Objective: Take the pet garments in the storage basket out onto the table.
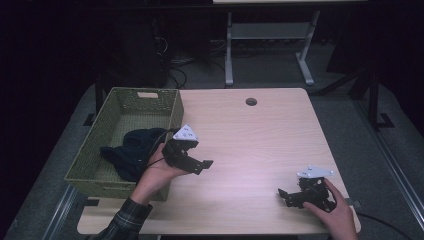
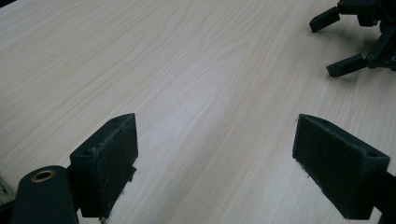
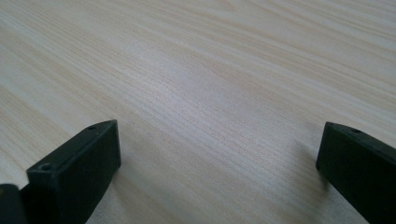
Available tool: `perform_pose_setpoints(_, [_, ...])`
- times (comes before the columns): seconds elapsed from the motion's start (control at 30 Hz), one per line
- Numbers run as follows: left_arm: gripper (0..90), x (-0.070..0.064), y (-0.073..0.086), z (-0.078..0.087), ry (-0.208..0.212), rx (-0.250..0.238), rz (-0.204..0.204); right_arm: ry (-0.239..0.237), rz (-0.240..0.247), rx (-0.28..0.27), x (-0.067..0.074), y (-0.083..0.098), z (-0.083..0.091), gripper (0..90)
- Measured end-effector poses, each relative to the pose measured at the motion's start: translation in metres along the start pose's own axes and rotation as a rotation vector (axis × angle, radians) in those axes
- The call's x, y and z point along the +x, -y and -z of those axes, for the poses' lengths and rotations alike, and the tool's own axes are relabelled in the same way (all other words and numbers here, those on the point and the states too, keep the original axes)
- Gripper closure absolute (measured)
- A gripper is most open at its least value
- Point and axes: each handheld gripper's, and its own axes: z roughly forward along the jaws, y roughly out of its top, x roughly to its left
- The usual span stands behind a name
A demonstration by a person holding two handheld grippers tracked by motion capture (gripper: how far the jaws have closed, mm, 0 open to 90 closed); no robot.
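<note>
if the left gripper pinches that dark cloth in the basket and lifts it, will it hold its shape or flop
Probably flop: the dark cloth lies crumpled and draped on the floor of the green basket, so it looks soft, not stiff. It likely weighs little for its bulk. A fold reaches toward the basket's near wall, so it may drag or snag on the woven rim. The left gripper is open, over the table.

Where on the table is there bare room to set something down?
The widest free patch is the wooden table between the green basket and the right edge, from the round hole forward to the two tongs. The strip between the left tongs and right tongs is also bare. The basket is crowded: dark cloth fills its near half.
</note>
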Motion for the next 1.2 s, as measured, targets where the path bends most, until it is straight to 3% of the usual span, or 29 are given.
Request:
perform_pose_setpoints(0.23, [13.7,0.008,0.002,0.014,-0.025,-0.013,0.004,0.000,0.000,0.000,0.000,0.000,0.000,0.0])
perform_pose_setpoints(0.8, [13.7,0.039,0.017,0.049,-0.092,-0.037,0.064,0.000,0.000,0.000,0.000,0.000,0.000,0.0])
perform_pose_setpoints(1.2, [13.7,0.065,0.032,0.078,-0.163,-0.063,0.130,0.000,0.000,0.001,0.000,0.000,0.000,0.0])
